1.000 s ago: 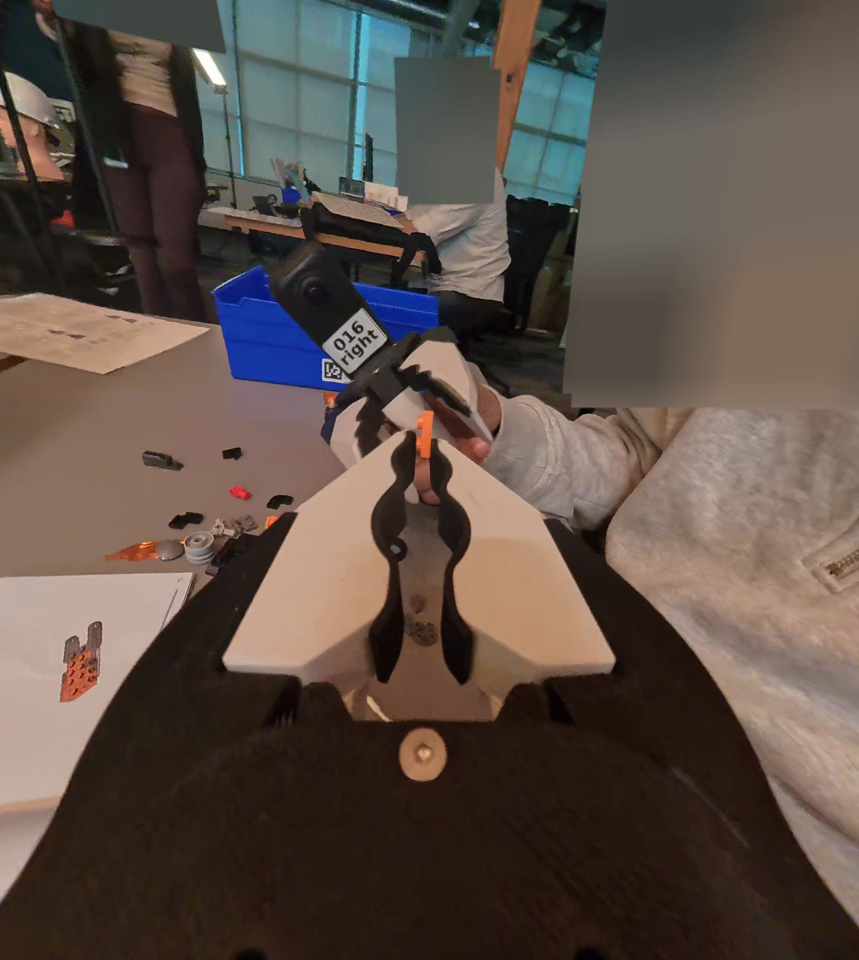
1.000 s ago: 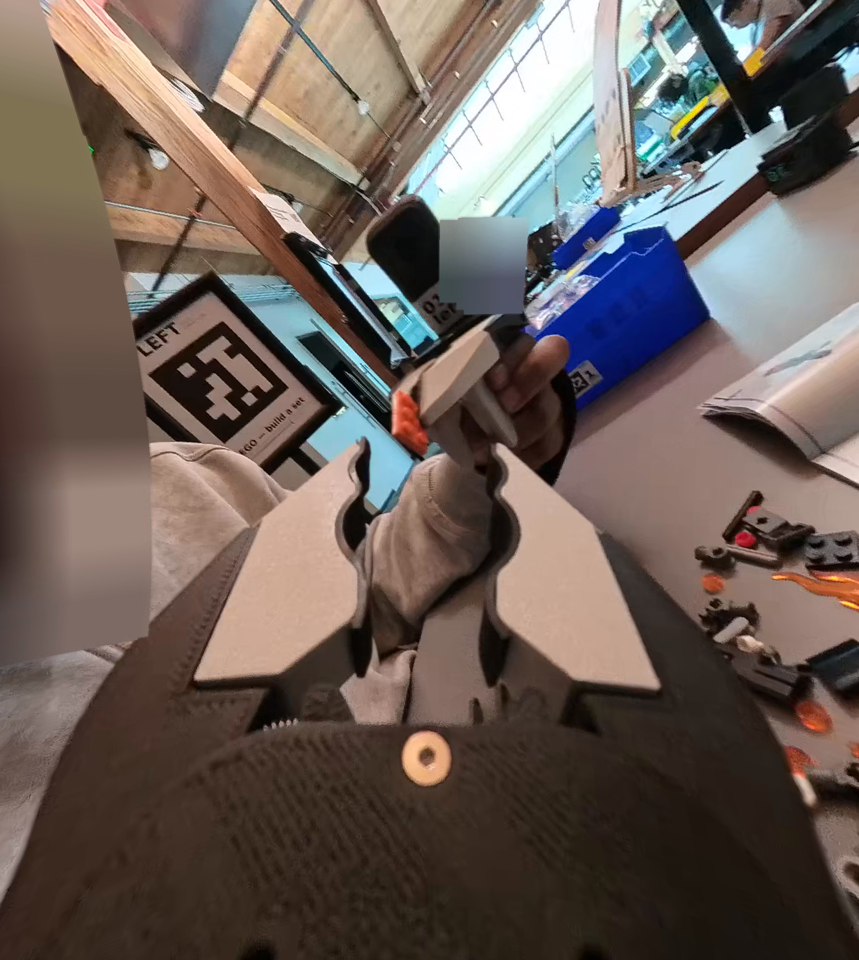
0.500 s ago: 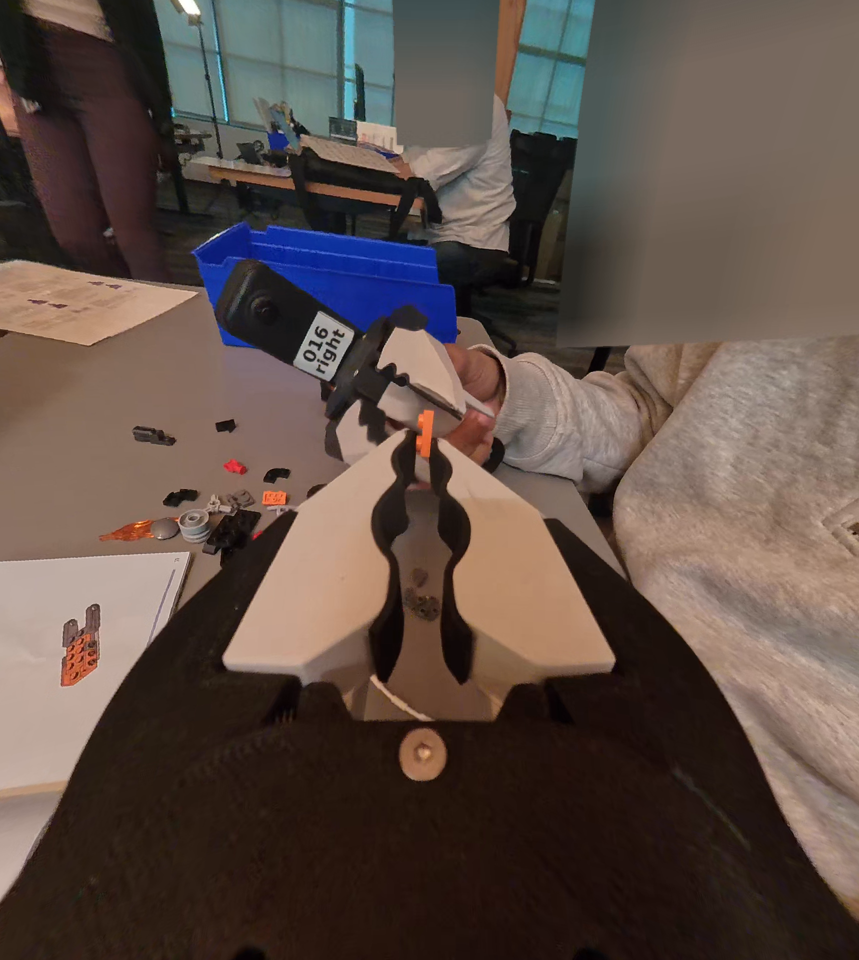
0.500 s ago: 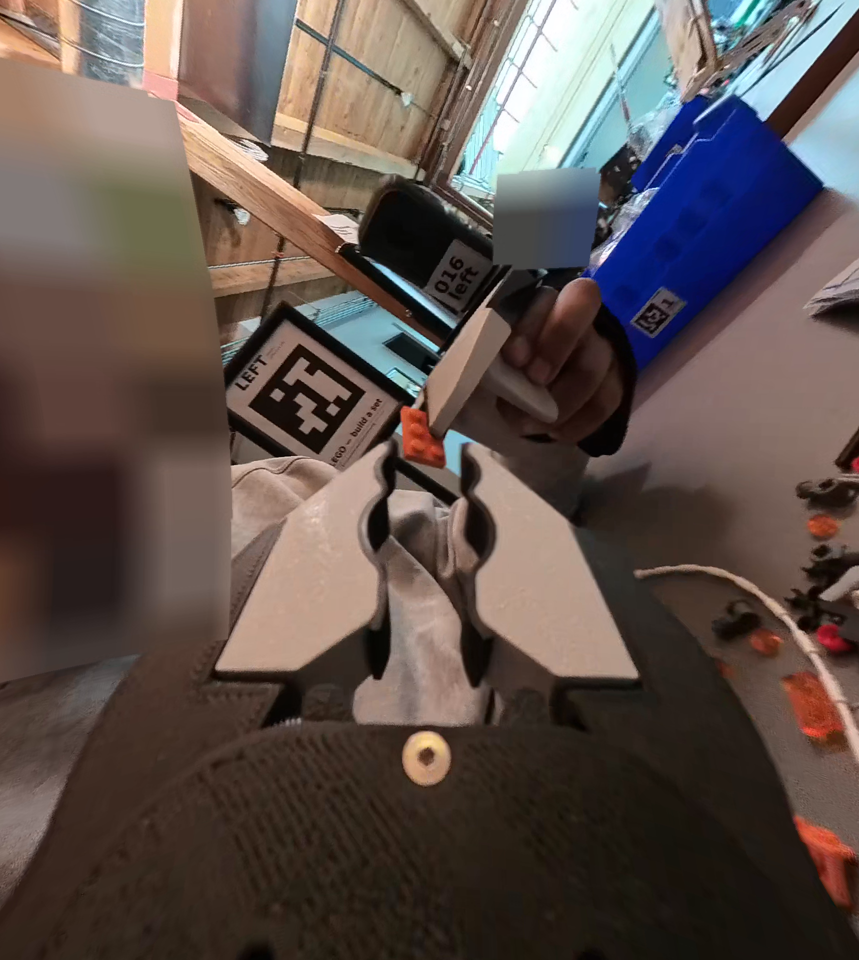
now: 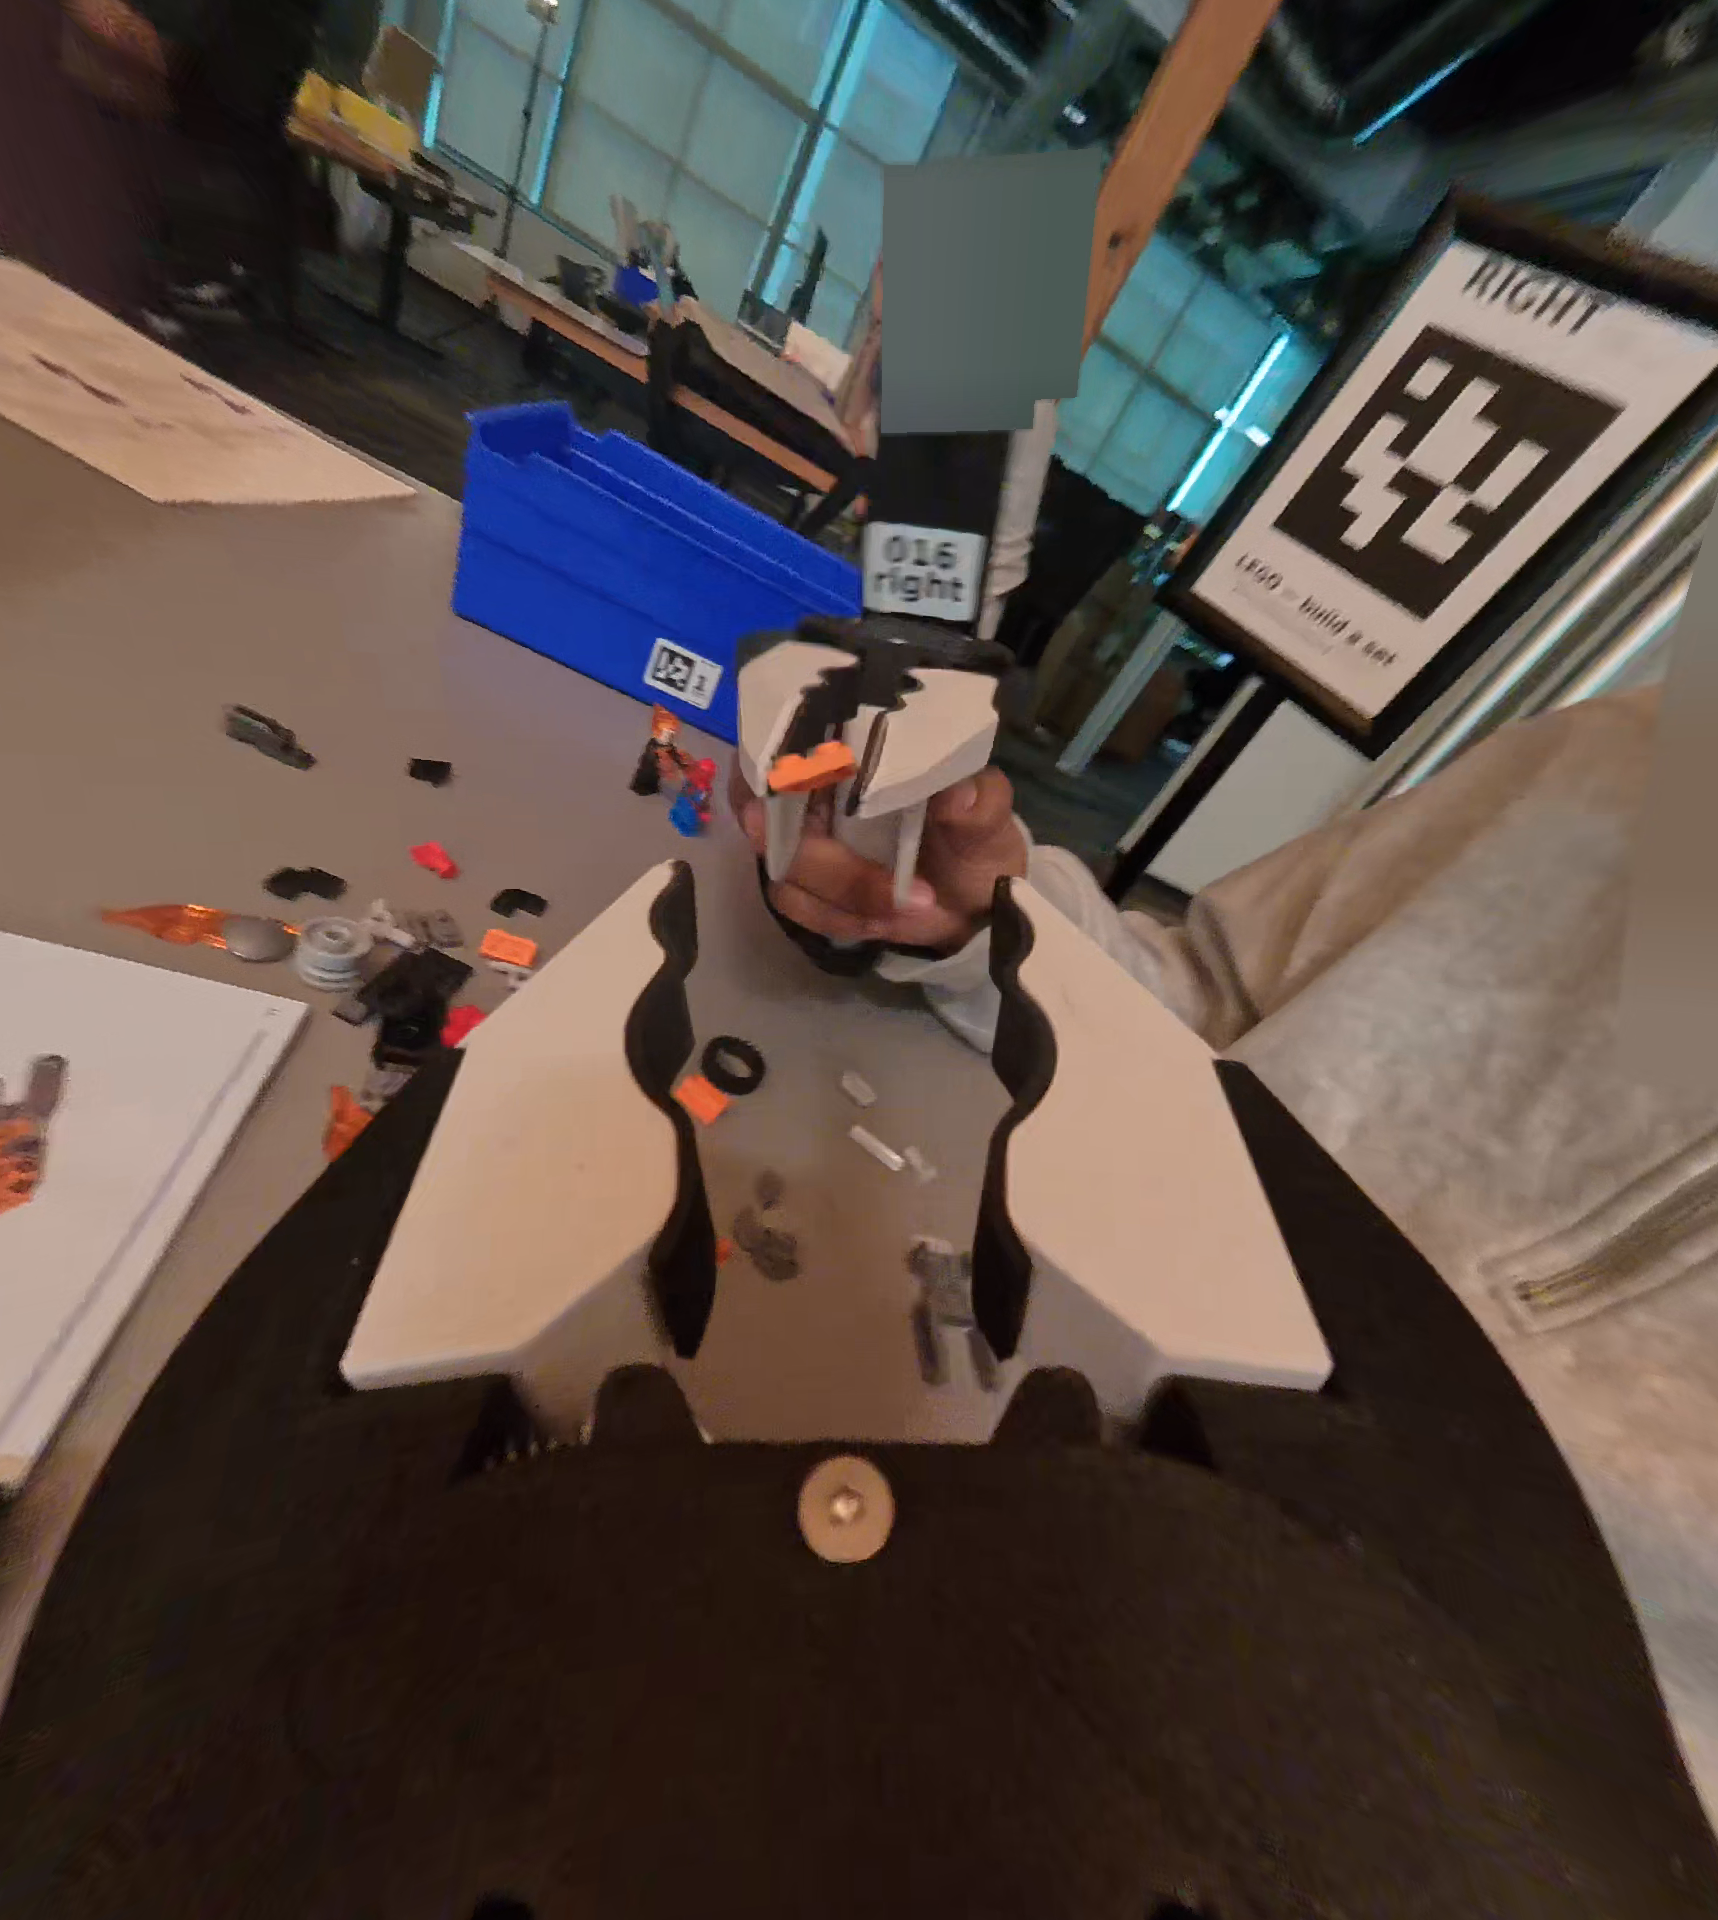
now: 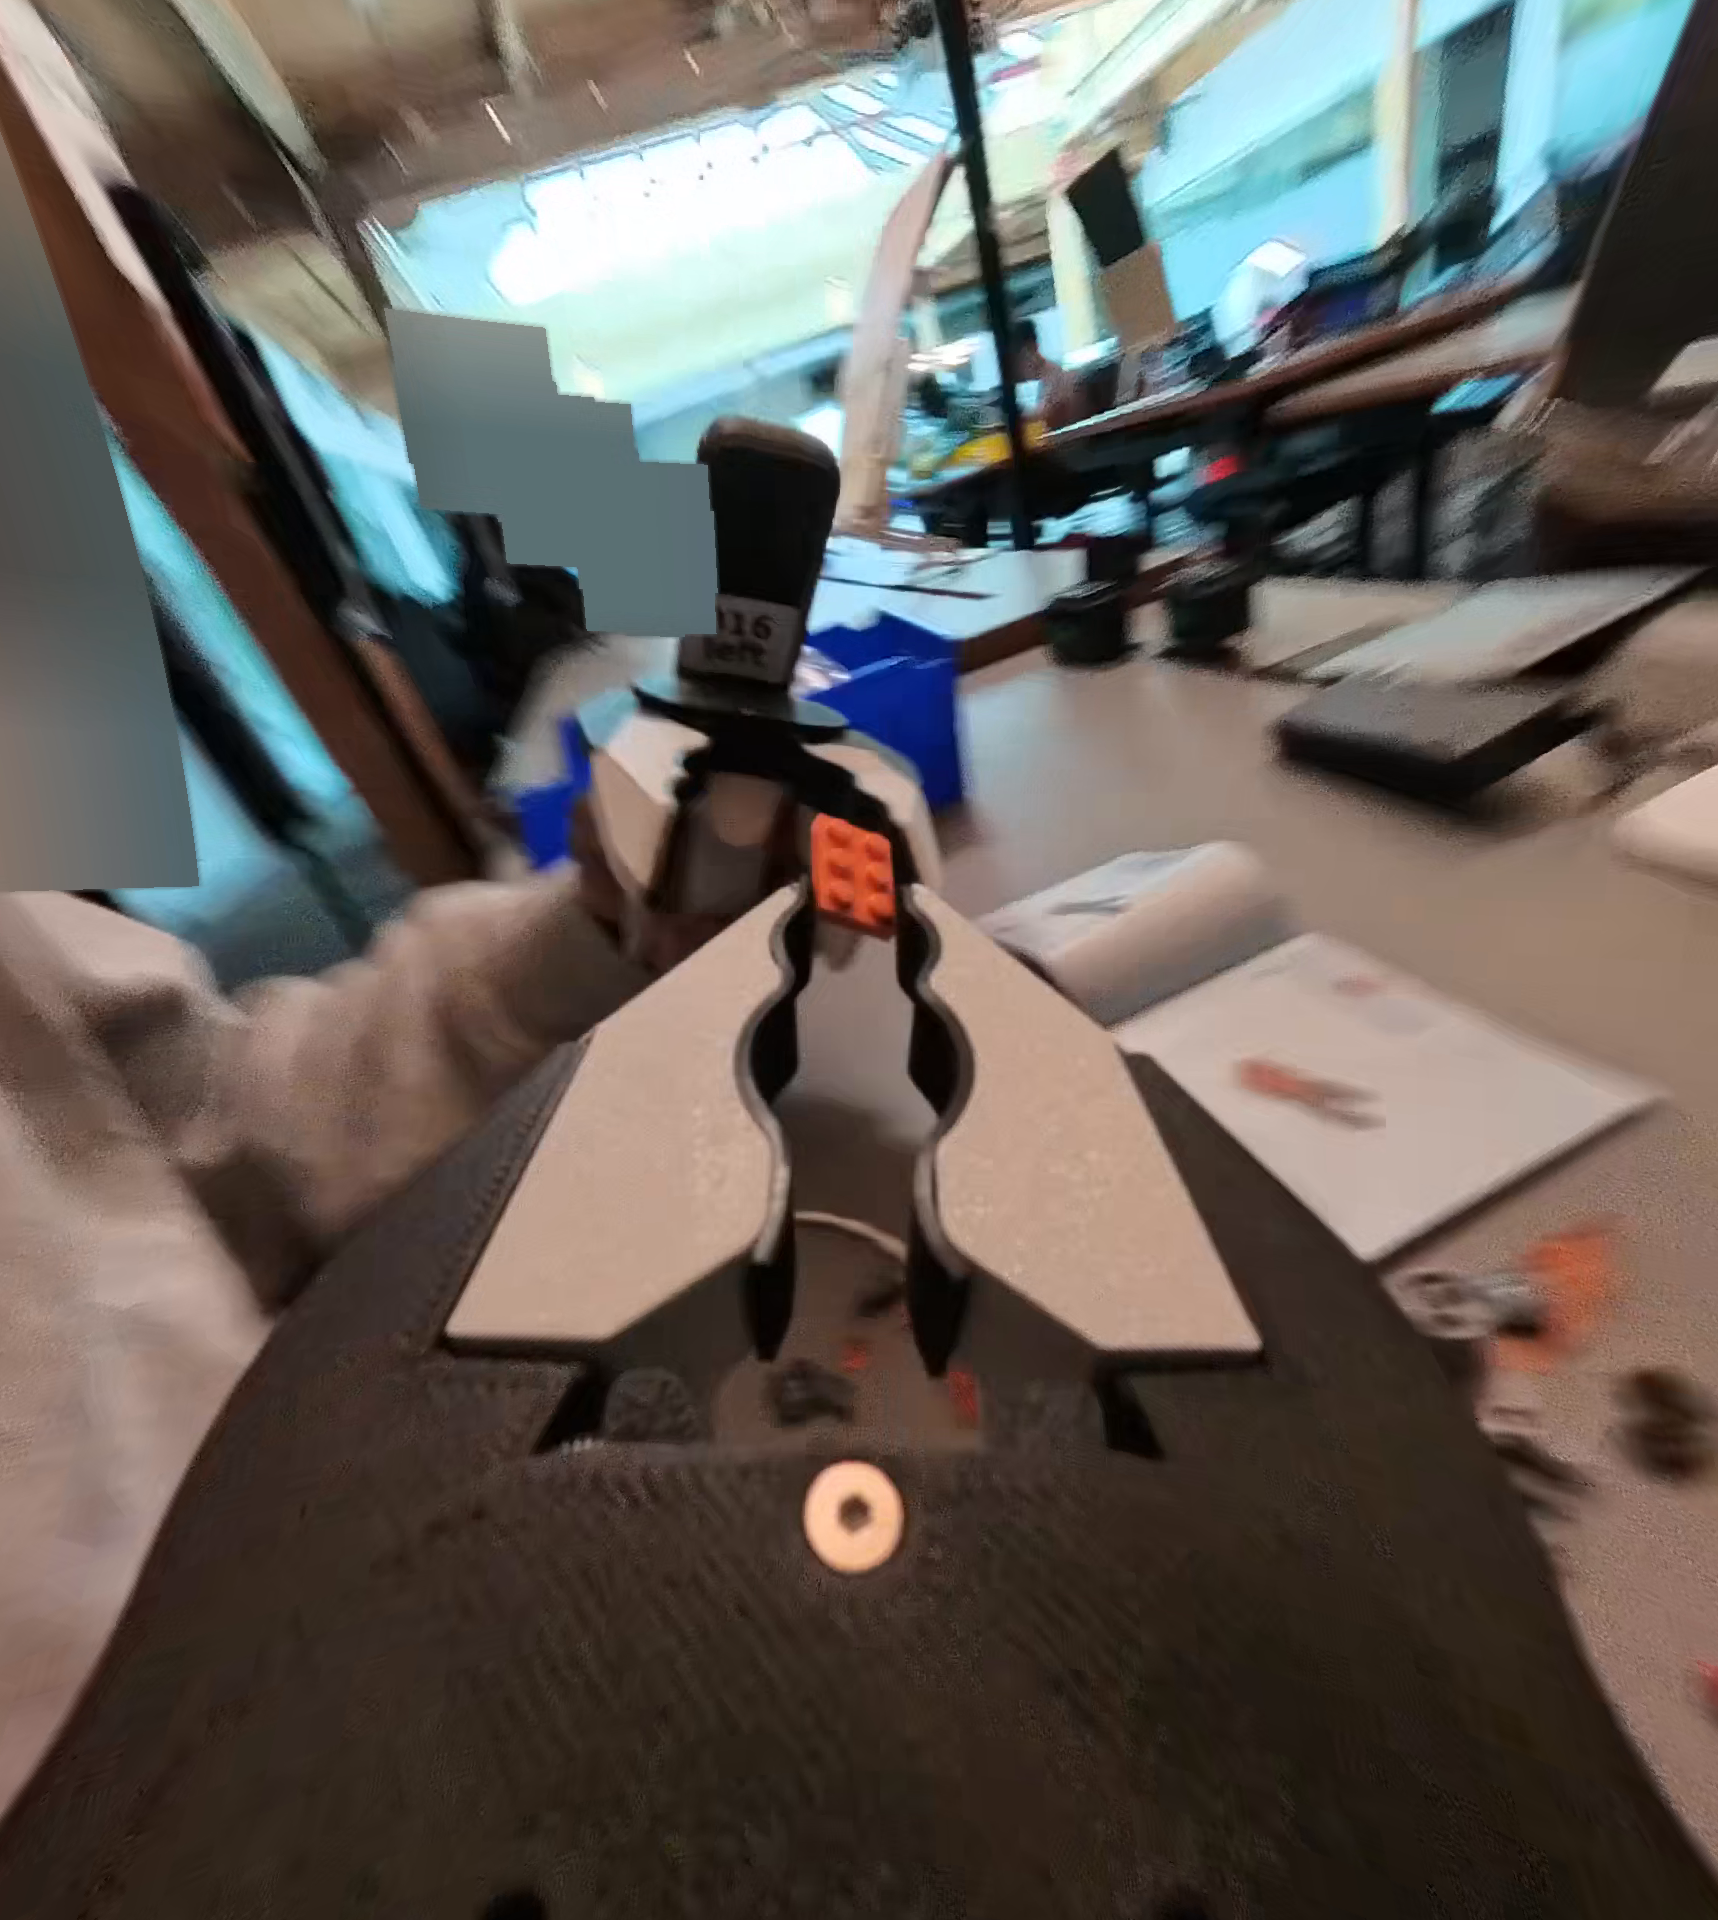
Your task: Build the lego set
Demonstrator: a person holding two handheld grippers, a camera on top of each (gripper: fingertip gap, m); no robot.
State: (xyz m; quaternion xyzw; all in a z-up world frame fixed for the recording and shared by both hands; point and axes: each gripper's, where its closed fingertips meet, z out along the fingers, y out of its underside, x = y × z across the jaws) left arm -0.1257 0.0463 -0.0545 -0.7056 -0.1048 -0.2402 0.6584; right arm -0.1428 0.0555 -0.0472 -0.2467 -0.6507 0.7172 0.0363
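My right gripper [image 6: 855,904] is shut on a small orange brick [image 6: 853,871], held at its fingertips with the studs facing the camera. The right wrist view is blurred. In the left wrist view the right gripper [image 5: 839,774] shows farther off, raised above the table with the orange brick [image 5: 810,769] in it. My left gripper [image 5: 837,883] is open and empty, its fingers wide apart, just in front of the right gripper. The left gripper also shows in the right wrist view [image 6: 741,831], open, just behind the brick.
Loose lego pieces [image 5: 398,935] lie on the grey table [image 5: 159,644], with a black tyre [image 5: 733,1064] and small grey parts under my left gripper. An instruction booklet [image 5: 55,1143] lies at the left. A blue bin [image 5: 616,561] and two minifigures [image 5: 673,764] stand behind. Both grippers' tips are close together, under 4 cm apart.
The orange brick has passed from my left gripper to my right gripper. The left gripper has opened wide and the right has shut on the brick. Both views have swung round.
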